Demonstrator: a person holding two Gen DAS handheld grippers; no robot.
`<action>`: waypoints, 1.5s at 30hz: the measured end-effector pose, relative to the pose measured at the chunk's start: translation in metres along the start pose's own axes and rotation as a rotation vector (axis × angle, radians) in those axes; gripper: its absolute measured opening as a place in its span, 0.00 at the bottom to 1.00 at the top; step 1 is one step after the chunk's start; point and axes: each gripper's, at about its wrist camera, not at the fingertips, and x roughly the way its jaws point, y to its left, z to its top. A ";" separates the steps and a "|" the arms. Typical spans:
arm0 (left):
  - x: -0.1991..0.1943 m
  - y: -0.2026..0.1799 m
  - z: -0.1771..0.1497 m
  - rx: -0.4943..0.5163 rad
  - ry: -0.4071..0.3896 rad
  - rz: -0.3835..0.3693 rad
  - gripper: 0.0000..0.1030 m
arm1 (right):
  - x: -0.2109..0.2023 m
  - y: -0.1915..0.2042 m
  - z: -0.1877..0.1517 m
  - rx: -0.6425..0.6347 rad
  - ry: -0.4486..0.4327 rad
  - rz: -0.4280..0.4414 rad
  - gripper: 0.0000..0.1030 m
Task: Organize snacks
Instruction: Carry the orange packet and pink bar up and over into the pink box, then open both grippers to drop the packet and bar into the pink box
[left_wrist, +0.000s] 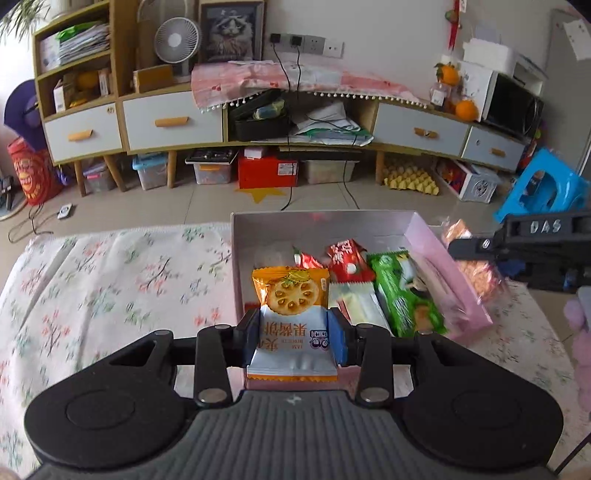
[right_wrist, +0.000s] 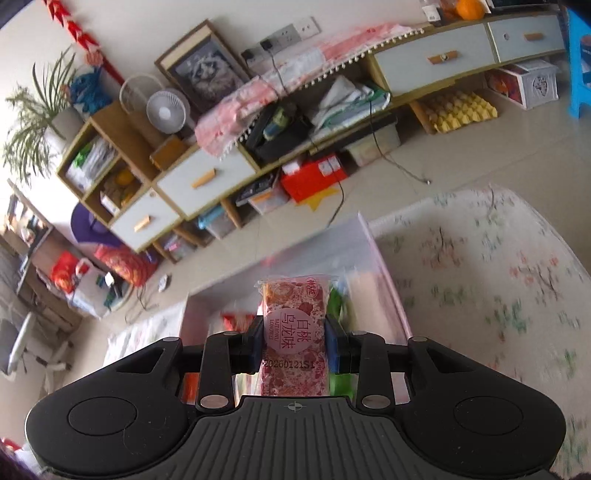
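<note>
My left gripper (left_wrist: 294, 334) is shut on an orange and white jam biscuit packet (left_wrist: 291, 314), held over the near left part of a pink box (left_wrist: 454, 269). The box holds red packets (left_wrist: 347, 260), a green packet (left_wrist: 402, 295) and a white packet (left_wrist: 364, 304). My right gripper (right_wrist: 294, 345) is shut on a pink peach oolong snack packet (right_wrist: 294, 332), held above the box's right side (right_wrist: 384, 273). In the left wrist view the right gripper (left_wrist: 480, 254) comes in from the right with that packet (left_wrist: 476, 266) over the box's right wall.
The box stands on a table with a floral cloth (left_wrist: 110, 280). Beyond it are tiled floor, a long sideboard (left_wrist: 258, 122) with drawers, storage bins beneath it and a blue stool (left_wrist: 543, 184) at the right.
</note>
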 end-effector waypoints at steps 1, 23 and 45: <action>0.005 -0.001 0.002 0.009 -0.002 0.006 0.35 | 0.004 -0.003 0.004 -0.001 -0.011 0.000 0.30; 0.054 0.006 0.021 0.043 -0.006 0.062 0.44 | 0.055 -0.021 0.021 -0.067 -0.046 0.033 0.41; 0.001 0.005 -0.001 0.077 0.010 0.066 0.94 | -0.002 0.007 -0.006 -0.133 0.005 0.040 0.87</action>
